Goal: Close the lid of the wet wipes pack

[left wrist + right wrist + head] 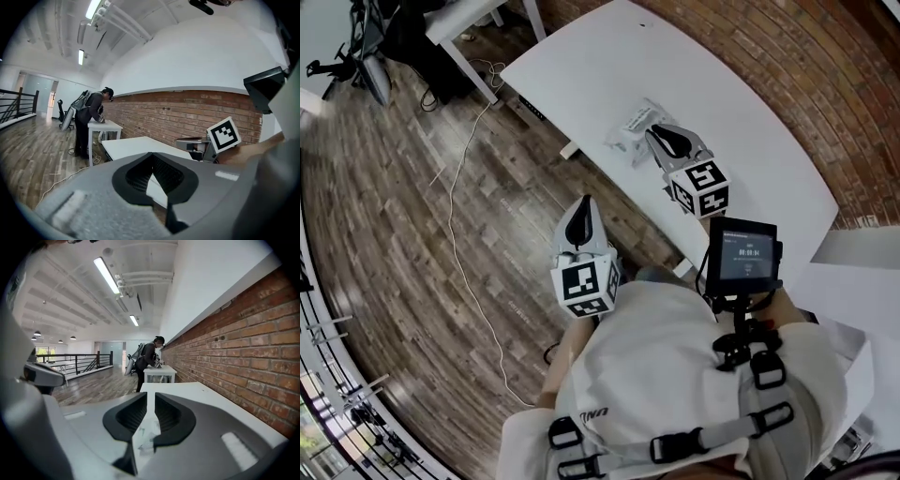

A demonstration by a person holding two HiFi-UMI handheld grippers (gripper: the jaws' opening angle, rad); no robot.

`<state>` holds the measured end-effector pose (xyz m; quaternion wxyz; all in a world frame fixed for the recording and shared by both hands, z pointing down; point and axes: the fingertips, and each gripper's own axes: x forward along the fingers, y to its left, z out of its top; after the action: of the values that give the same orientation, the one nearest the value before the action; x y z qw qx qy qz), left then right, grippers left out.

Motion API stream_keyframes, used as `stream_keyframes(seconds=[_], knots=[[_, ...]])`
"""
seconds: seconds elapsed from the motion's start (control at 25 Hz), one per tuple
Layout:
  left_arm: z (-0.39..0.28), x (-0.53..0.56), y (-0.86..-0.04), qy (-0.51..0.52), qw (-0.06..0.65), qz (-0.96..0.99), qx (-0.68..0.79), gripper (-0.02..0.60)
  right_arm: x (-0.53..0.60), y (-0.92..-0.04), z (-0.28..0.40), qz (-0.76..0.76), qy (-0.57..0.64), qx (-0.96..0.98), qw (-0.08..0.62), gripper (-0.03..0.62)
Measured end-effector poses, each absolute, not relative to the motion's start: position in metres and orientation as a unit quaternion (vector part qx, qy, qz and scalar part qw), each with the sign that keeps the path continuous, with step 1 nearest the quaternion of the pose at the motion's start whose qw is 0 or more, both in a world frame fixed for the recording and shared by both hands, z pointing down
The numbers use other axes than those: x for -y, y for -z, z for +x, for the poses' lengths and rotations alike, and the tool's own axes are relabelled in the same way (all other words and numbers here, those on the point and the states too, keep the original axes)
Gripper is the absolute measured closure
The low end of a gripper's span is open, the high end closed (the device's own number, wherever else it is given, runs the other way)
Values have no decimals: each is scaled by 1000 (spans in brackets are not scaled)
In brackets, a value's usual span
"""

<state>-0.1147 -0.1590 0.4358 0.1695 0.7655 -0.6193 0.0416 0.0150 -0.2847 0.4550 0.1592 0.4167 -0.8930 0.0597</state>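
Our right tool [656, 134] hovers over the wet wipes pack [630, 125] on the counter [750, 141], jaws a narrow slit, empty. Our left tool [584, 206], pinched together, hangs clear. Pressing unbraced may skid the pack.

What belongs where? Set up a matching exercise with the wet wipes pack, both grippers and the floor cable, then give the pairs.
Things:
1. wet wipes pack
2. left gripper
3. right gripper
4. cable

Places and states:
A. held off the white table, fingers together
B. trailing across the wooden floor
C. over the pack, fingers slightly apart
D. lying on that table

Pairs: 1-D, 2-A, 3-C, 4-B.
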Motion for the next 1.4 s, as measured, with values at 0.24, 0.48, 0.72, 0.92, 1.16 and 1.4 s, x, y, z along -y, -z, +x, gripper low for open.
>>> stream_keyframes(seconds=[0.24,0.48,0.72,0.92,1.16,1.4], knots=[[-141,208,-441,-42,181,778,600,580,348,-494,-3,430,-66,870,233,563],[-154,242,-443,-37,187,773,605,580,375,-531,3,423,-94,854,289,589],[-156,263,-442,-35,191,763,616,580,376,-551,5,394,-111,853,324,589],[-156,268,-442,-36,192,760,619,580,369,-566,11,394,-127,848,332,589],[-148,266,-445,-43,193,764,615,580,363,-587,22,392,-149,842,340,589],[-146,266,-445,-45,192,764,614,580,362,-593,22,385,-133,842,354,589]])
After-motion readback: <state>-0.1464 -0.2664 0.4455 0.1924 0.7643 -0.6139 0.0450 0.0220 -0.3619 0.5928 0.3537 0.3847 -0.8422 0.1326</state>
